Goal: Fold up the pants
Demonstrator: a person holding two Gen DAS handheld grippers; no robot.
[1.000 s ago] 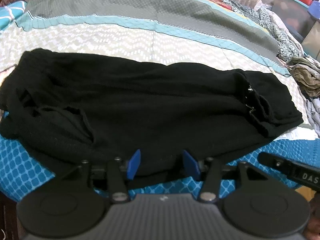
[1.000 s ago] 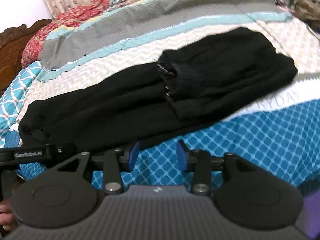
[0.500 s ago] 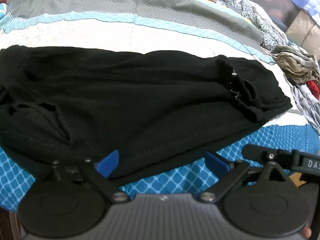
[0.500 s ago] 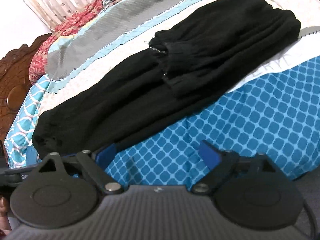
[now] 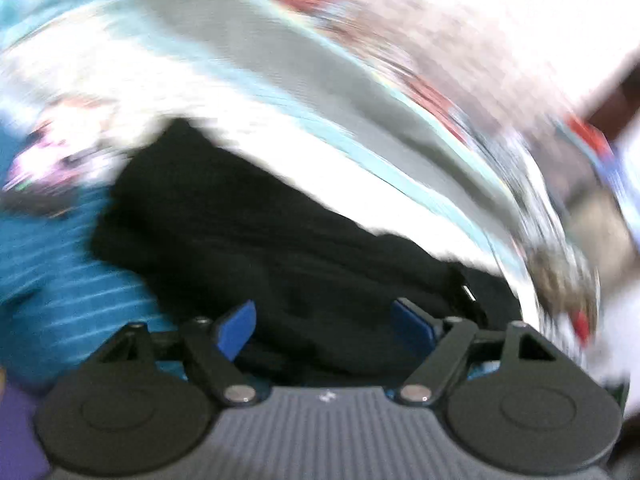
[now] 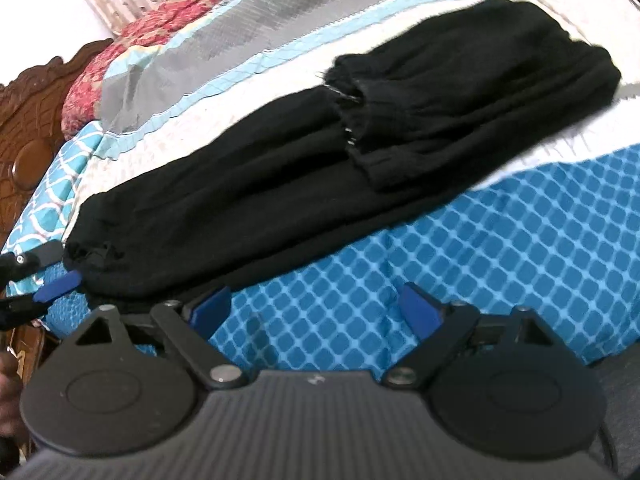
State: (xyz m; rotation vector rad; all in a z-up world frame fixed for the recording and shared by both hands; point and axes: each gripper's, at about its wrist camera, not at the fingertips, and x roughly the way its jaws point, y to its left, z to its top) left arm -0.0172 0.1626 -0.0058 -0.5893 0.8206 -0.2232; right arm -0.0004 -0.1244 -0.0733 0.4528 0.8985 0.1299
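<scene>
In the left wrist view, heavily blurred, the left gripper (image 5: 325,322) hung over the near edge of the black pants (image 5: 280,248) on the bed (image 5: 60,300). Its jaws stood apart and were closing, with cloth seen beyond them but not pinched. In the right wrist view, the right gripper (image 6: 316,306) was released, its jaws also closing, over the blue patterned bedspread (image 6: 500,240) just beside the pants (image 6: 320,168), which lay folded lengthwise across the bed, the cuffed end doubled back on top.
</scene>
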